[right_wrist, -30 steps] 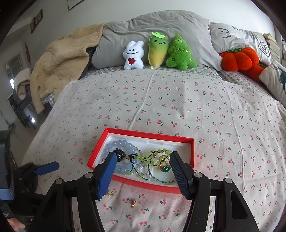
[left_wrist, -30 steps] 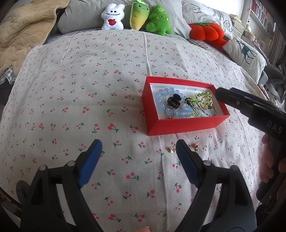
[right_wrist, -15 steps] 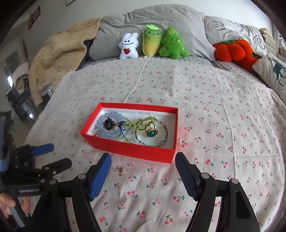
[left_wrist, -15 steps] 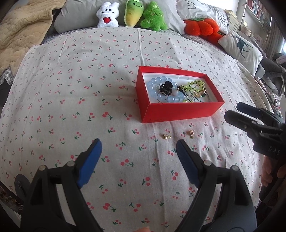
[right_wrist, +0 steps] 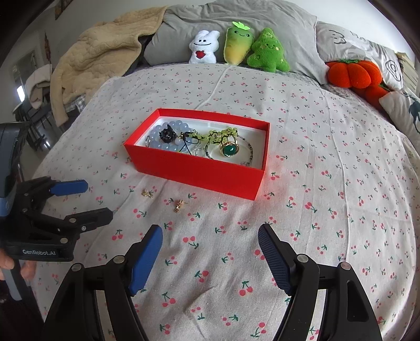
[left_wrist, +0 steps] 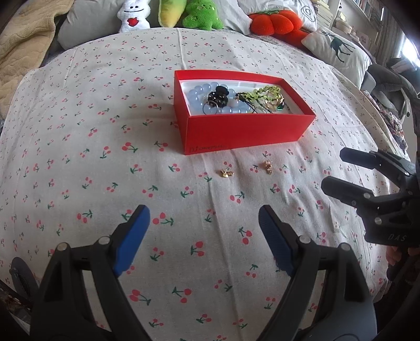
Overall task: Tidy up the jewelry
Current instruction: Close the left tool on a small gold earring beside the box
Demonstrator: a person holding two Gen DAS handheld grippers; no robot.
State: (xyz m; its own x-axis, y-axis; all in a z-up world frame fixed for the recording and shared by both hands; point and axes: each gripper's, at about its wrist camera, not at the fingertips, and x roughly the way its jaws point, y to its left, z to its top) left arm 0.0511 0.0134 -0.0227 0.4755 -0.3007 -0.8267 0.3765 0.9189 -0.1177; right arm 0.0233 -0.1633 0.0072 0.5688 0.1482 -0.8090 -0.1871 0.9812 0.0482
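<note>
Bedroom; bed spread with a cherry-print sheet (left_wrist: 110, 168), grey pillows (right_wrist: 236, 23) at the head.

Red box (left_wrist: 249, 131) sits mid-bed, white inside. Contents: pale blue bead bracelet (right_wrist: 168, 126), black flower piece (right_wrist: 168, 135) resting on it, green bead strand (right_wrist: 220, 133), gold ring with green stone (right_wrist: 229, 150).

2 small gold earrings on the sheet just in front of the box, apart from each other: one (left_wrist: 226, 172) to the left, one (left_wrist: 267, 166) to the right.

Left gripper (left_wrist: 203, 223): jaws wide, nothing between the blue pads, held above the sheet short of the earrings.

Right gripper (right_wrist: 210, 244): jaws wide and empty too, over bare sheet near the box's front wall.

3 plush toys (right_wrist: 236, 47) against the pillows; orange pumpkin cushion (right_wrist: 354, 73) to the right; beige blanket (right_wrist: 97, 63) heaped at left.
</note>
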